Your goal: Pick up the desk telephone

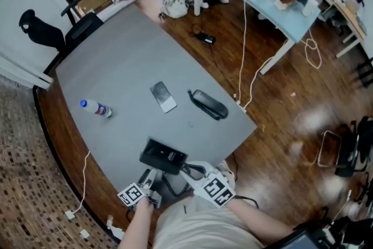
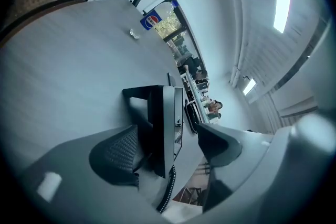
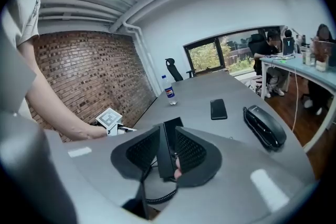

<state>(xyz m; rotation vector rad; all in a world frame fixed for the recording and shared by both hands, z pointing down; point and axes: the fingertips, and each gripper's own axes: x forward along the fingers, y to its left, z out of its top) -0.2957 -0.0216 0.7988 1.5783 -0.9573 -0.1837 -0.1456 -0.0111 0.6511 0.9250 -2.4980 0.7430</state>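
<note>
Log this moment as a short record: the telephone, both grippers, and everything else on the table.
surface: grey tabletop
target: black desk telephone base, at the table's near edge
cord: coiled cord hanging under the base
handset: black handset, off the base, lying apart on the table
left gripper: jaws apart, base between them
right gripper: jaws closed on the base
other items: black smartphone lying flat; clear plastic bottle with blue cap, upright

Surface: grey table (image 1: 116,61) | Items on it: water bottle (image 1: 96,108); smartphone (image 1: 164,96), flat; telephone handset (image 1: 208,104)
</note>
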